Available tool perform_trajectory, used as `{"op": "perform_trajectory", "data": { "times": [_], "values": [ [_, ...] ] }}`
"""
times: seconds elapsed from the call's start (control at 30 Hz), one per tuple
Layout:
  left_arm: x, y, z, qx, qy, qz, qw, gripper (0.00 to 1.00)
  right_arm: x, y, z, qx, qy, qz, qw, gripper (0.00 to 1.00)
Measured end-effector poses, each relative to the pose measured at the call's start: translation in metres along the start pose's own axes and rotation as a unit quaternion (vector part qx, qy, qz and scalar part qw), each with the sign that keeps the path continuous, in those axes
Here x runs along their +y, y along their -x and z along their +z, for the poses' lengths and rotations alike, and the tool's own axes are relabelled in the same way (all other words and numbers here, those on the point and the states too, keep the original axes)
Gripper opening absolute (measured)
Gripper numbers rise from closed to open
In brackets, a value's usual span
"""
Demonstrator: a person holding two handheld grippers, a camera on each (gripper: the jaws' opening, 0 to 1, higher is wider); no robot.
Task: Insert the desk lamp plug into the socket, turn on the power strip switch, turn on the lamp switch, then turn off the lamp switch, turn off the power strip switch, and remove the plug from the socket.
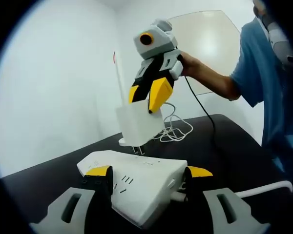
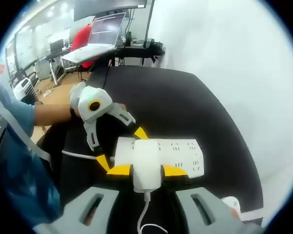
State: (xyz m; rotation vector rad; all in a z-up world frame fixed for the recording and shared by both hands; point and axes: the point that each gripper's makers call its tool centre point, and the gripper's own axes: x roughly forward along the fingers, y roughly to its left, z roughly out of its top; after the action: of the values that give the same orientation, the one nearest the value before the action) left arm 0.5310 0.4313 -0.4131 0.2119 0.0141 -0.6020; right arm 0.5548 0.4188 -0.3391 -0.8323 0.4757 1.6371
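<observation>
My left gripper (image 1: 146,176) is clamped on the white power strip (image 1: 136,187) across its width, yellow pads pressed to both long edges, to brace the strip so it won't skid on the black table (image 1: 49,180) when the plug goes in. In the right gripper view that same left gripper (image 2: 122,151) reaches in from the left with jaws on either side of the strip (image 2: 180,153), which lies flat, socket face up.

My right gripper (image 2: 146,171) is clenched on the lamp's white plug adapter (image 2: 146,168), cord (image 2: 145,214) trailing down between the jaws (blocky adapter, not a plain plug). From the left gripper view the right gripper (image 1: 147,97) hangs above the strip with the adapter (image 1: 139,124) held below its yellow fingers, prongs pointing down, apart from the sockets — so the plug looks not yet inserted; this reads as the lineup for step one.

A white lamp stem (image 1: 119,83) stands behind the adapter, with a coil of white cable (image 1: 173,129) near it on the table. The strip's own cord (image 1: 263,189) runs off right. I can't make out the strip's switch. Risk, I'd guess: prongs missing the slots if I tilt.
</observation>
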Motion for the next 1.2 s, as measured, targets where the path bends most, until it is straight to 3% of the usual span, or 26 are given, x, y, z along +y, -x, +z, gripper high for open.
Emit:
{"op": "perform_trajectory", "data": {
  "times": [0.2,0.47,0.7,0.83,1.1,1.17,1.2],
  "values": [
    [0.002,0.002,0.000,0.003,0.002,0.003,1.0000,0.59,-0.016,0.008,-0.009,-0.027,-0.064,0.013,0.9975,0.22],
    [0.000,0.000,-0.001,0.005,0.007,0.003,1.0000,0.59,-0.041,0.015,-0.036,-0.056,-0.147,0.017,0.9873,0.22],
    [0.001,0.000,-0.001,0.004,0.007,0.002,1.0000,0.59,-0.052,0.017,-0.055,-0.089,-0.226,0.044,0.9691,0.22],
    [0.000,0.001,0.000,0.003,0.007,0.002,1.0000,0.59,-0.059,0.014,-0.071,-0.093,-0.266,0.057,0.9577,0.22],
    [0.000,0.001,0.000,0.002,0.006,0.003,1.0000,0.59,-0.062,-0.003,-0.099,-0.093,-0.315,0.072,0.9419,0.22],
    [0.001,0.001,0.000,0.002,0.006,0.003,1.0000,0.59,-0.064,-0.002,-0.097,-0.116,-0.342,0.086,0.9285,0.22],
    [0.001,0.001,0.000,0.002,0.006,0.003,1.0000,0.59,-0.066,-0.002,-0.100,-0.113,-0.342,0.085,0.9289,0.22]
  ]
}}
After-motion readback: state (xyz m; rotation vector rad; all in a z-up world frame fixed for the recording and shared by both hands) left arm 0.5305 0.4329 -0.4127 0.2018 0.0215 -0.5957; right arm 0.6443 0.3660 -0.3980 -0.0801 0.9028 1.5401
